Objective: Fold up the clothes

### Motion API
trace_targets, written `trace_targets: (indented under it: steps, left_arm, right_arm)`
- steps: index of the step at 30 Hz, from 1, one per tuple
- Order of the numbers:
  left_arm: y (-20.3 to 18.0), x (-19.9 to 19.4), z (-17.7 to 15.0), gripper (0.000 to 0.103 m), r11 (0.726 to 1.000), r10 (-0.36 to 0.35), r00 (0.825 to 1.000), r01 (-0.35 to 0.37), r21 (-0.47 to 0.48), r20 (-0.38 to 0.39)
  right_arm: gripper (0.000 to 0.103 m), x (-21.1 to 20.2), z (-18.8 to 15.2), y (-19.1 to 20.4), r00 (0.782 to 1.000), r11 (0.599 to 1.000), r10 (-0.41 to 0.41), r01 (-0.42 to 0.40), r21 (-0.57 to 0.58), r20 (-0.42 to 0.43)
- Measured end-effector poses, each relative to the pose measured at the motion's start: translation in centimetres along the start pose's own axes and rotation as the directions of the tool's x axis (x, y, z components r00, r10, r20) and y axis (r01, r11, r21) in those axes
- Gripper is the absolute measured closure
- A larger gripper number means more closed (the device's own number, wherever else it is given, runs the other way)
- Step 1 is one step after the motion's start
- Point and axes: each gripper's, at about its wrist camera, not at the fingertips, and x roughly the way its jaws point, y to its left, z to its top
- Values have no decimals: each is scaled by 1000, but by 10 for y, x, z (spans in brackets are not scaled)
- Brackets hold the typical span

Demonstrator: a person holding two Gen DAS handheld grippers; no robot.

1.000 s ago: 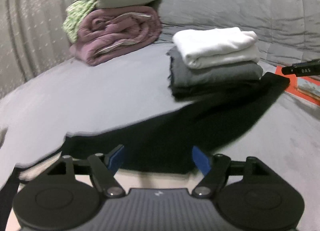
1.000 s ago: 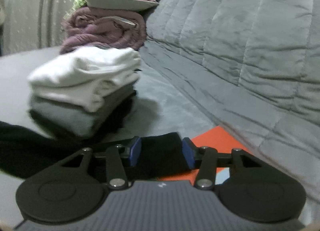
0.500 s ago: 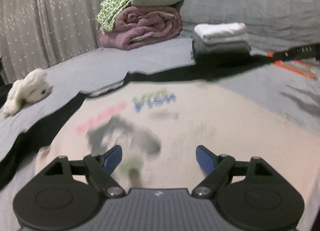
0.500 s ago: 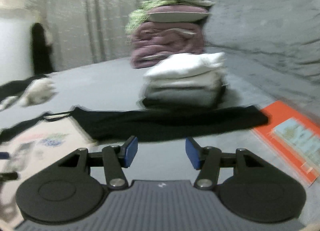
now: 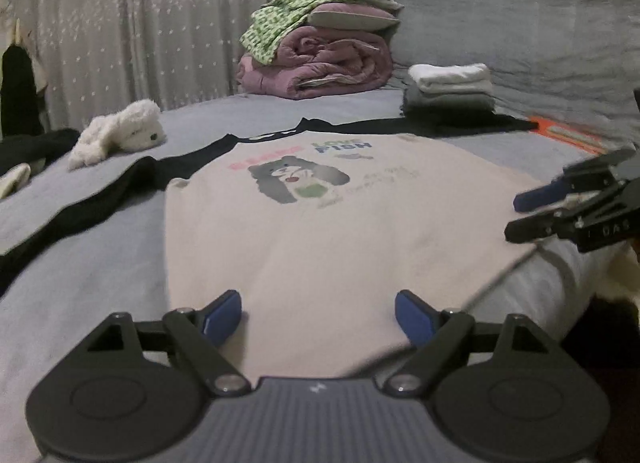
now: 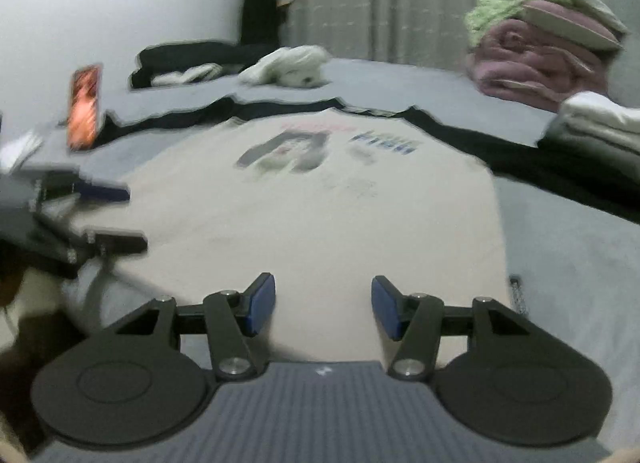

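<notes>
A grey bed (image 5: 100, 263) carries a cream shirt with black sleeves (image 5: 340, 231), spread flat, print up; its near hem is hidden behind both tools. The print's lettering is too blurred to read in the right wrist view. Behind lie a rolled mauve quilt (image 5: 332, 63) and a folded stack (image 5: 450, 91). The left gripper (image 5: 318, 317) and right gripper (image 6: 323, 311) hover with jaws spread, holding nothing.
</notes>
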Motion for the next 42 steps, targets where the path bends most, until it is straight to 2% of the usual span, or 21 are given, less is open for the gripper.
trace_targets:
  steps: [3, 5, 8, 9, 10, 11, 12, 15, 16, 17, 21, 26, 29, 33, 38, 40, 41, 42]
  left_arm:
    - [3, -20, -9, 17, 999, 2, 1000, -2, 51, -3]
    - [3, -26, -14, 17, 994, 23, 1000, -22, 111, -6]
    - [6, -29, -17, 18, 989, 38, 999, -38, 144, 0]
    - [8, -29, -16, 23, 990, 36, 999, -36, 133, 4]
    - [10, -28, -15, 34, 992, 33, 999, -34, 121, 8]
    - [12, -28, -12, 40, 995, 19, 1000, -19, 99, 6]
    - [15, -28, -9, 54, 998, 5, 1000, -5, 69, 4]
    - [23, -26, -1, 76, 999, -37, 999, 37, -19, -1]
    - [27, -25, 1, 81, 997, -55, 998, 55, -58, -7]
    - [31, -23, 3, 82, 993, -73, 997, 71, -96, -11]
    - [44, -20, 7, 81, 974, -104, 994, 99, -203, -16]
    - [50, -21, 6, 65, 964, -97, 995, 89, -250, -23]
    - [55, -27, -1, 57, 957, -115, 993, 99, -274, -42]
    - [63, -36, -11, 41, 945, -139, 988, 112, -307, -66]
    - [92, -49, -26, 28, 851, -221, 974, 173, -496, -40]
    - [103, -50, -31, 28, 801, -240, 971, 183, -569, -25]
    - [108, -49, -32, 28, 776, -249, 968, 189, -602, -17]
    - [113, -47, -33, 29, 748, -256, 967, 193, -635, -7]
  right_arm:
    - [45, -13, -4, 5, 1000, 999, 31, -31, -42, 4]
    - [45, -11, -2, 8, 999, 997, 44, -44, -70, -2]
    - [45, -6, 1, 13, 998, 992, 58, -60, -114, -15]
    - [51, -5, 2, 15, 998, 990, 63, -65, -128, -19]
    - [57, -3, 2, 17, 997, 987, 68, -70, -143, -23]
    - [72, -1, 3, 18, 997, 985, 72, -76, -157, -28]
    - [85, 0, 4, 20, 997, 982, 77, -81, -171, -32]
    - [93, 5, 9, 22, 995, 976, 90, -97, -194, -43]
    - [94, 5, 13, 18, 994, 979, 96, -102, -177, -44]
    - [95, 6, 17, 15, 994, 981, 101, -107, -159, -48]
    - [95, 12, 26, 1, 989, 988, 130, -136, -73, -76]
    - [95, 14, 23, -2, 988, 990, 129, -133, -48, -89]
    - [95, 11, 17, 3, 985, 987, 130, -140, -85, -112]
    - [91, 2, 9, 7, 981, 982, 134, -150, -113, -139]
    - [83, -18, 1, -7, 975, 985, 151, -162, -58, -163]
    - [71, -28, 0, -18, 979, 990, 134, -138, -18, -156]
    - [59, -32, 0, -25, 982, 993, 120, -119, 11, -145]
    - [55, -36, 0, -32, 985, 994, 106, -101, 40, -135]
